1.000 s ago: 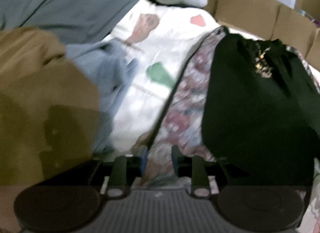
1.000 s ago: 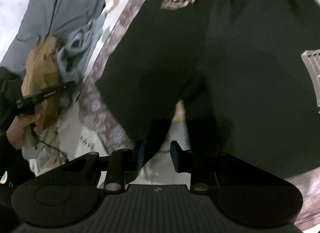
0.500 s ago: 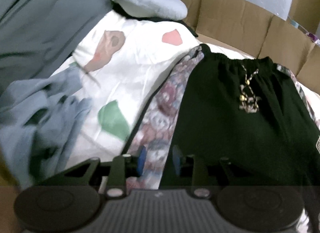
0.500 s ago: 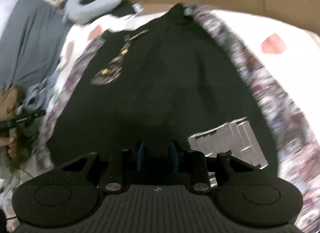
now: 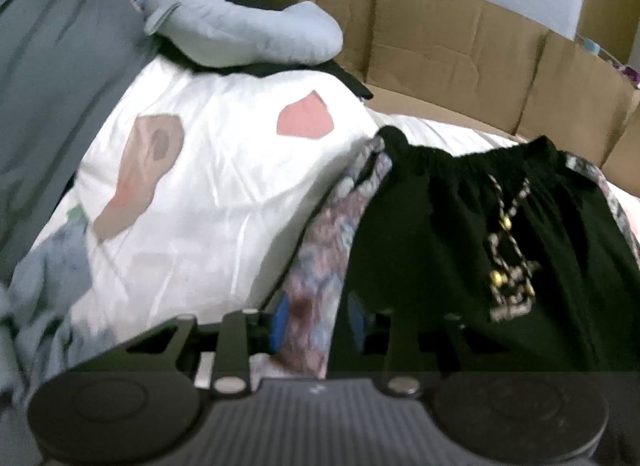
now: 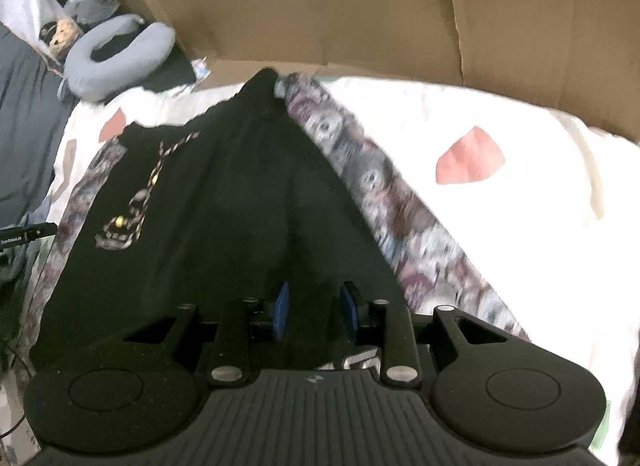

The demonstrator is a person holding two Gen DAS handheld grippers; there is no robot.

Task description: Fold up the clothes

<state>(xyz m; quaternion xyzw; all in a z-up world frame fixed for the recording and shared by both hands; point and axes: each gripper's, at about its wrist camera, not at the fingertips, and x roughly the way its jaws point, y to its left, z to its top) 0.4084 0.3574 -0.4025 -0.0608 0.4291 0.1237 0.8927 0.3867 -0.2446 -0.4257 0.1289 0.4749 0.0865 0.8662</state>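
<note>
Your left gripper, jaws just widening and empty, hangs over the black pants at their patterned side stripe while your right gripper hovers part-open mid-fabric, so pinch both side edges evenly, keeping away from the blue clothes off left and cardboard ahead.

Trousers lay flat on bed; neck pillow behind them at bed's far-left corner; cardboard wall behind bed; my left gripper over trousers' left edge.
</note>
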